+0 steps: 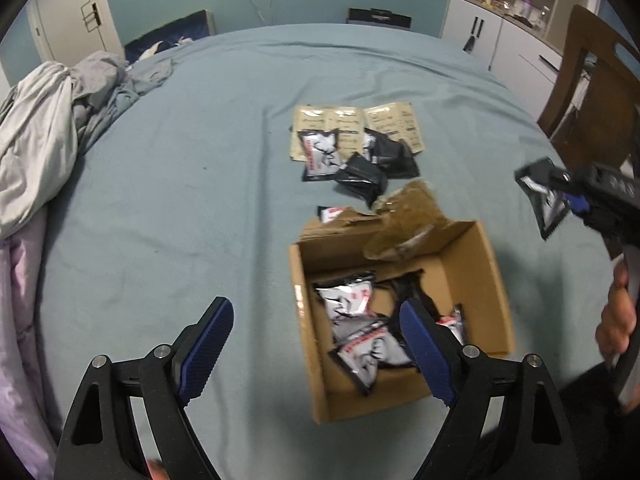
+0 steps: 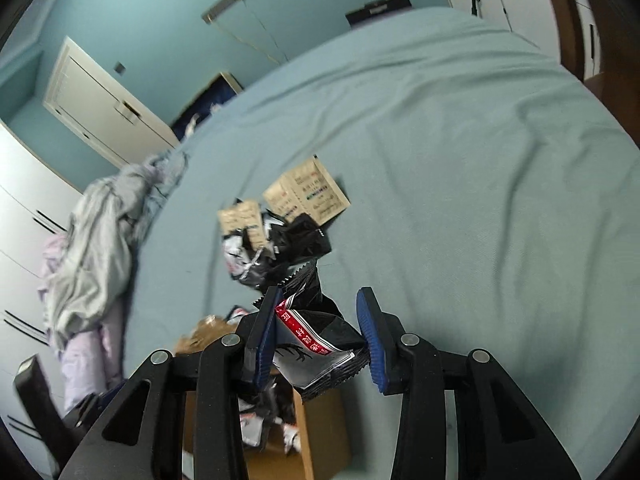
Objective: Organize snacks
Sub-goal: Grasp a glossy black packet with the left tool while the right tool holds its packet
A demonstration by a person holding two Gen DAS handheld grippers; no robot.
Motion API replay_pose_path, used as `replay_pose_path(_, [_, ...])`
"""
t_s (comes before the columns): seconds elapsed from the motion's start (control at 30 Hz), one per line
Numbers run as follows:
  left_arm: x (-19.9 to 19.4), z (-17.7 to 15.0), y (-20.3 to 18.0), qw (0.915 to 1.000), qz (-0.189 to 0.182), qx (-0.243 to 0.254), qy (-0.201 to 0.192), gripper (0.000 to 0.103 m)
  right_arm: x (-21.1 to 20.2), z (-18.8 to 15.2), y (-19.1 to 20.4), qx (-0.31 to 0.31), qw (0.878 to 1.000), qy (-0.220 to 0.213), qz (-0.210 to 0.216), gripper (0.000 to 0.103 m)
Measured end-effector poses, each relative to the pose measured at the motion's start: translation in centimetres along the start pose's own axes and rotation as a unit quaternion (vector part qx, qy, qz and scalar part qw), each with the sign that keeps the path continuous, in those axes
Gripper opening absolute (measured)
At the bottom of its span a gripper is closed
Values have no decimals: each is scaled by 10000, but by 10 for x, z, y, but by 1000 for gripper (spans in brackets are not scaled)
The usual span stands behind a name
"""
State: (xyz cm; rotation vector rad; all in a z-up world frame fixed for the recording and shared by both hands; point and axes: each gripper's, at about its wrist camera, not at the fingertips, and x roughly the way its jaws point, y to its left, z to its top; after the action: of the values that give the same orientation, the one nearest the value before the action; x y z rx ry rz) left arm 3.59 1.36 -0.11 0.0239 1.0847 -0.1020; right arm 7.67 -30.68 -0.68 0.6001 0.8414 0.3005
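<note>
My left gripper [image 1: 316, 306] hangs open over the near left part of a cardboard box [image 1: 472, 264] on the blue bed; nothing is between its blue pads. Several black-and-white snack packets [image 1: 360, 320] lie inside the box. Beyond it, a loose pile of black packets [image 1: 360, 178] rests on beige sachets [image 1: 352, 120]. At the right edge, my right gripper [image 1: 560, 186] is raised and shut on a black-and-white packet [image 1: 540, 204]. In the right wrist view, that packet [image 2: 316, 344] with a red strip is pinched in the gripper [image 2: 320, 294], above the box [image 2: 320, 432] and short of the pile [image 2: 280, 236].
Crumpled grey bedding [image 1: 48, 140] is heaped at the bed's left side. A wooden chair [image 1: 592, 92] and white cabinets [image 1: 492, 36] stand to the right. A person's hand [image 1: 616, 320] grips the right tool. The box's torn flap [image 1: 408, 216] sticks up at its far side.
</note>
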Motion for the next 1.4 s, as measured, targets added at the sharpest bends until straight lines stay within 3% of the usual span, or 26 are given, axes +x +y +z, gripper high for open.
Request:
replay_pose_path(0.23, [-11,11,-12,9996,141,163,-206,88,-44,-34,-17,114,9996,-272,49,37])
replay_pose_path(0.3, [-8,16,-12,9995,228,173,-147,90,-43,-39,-16,101,9997,-225,15,37])
replay_pose_path(0.47, [7,27,-5,9998,26,-115,134,90,-41,-36,-15,177,9998,-111,-41,37])
replay_pose_path(0.73, [38,63,-11,9990,205,-86,382,93,-19,-22,-17,314,9993,153,-118,37])
replay_pose_path(0.97, [76,104,-14,9952,255,-157,934,93,2,-6,-12,223,9993,308,54,37])
replay_pose_path(1.13, [100,129,-10,9920,187,-609,1091,93,18,7,-10,46,9989,451,150,37])
replay_pose_path(1.4, [153,152,-27,9877,292,-466,1466,93,38,9,-11,-93,9974,711,90,37])
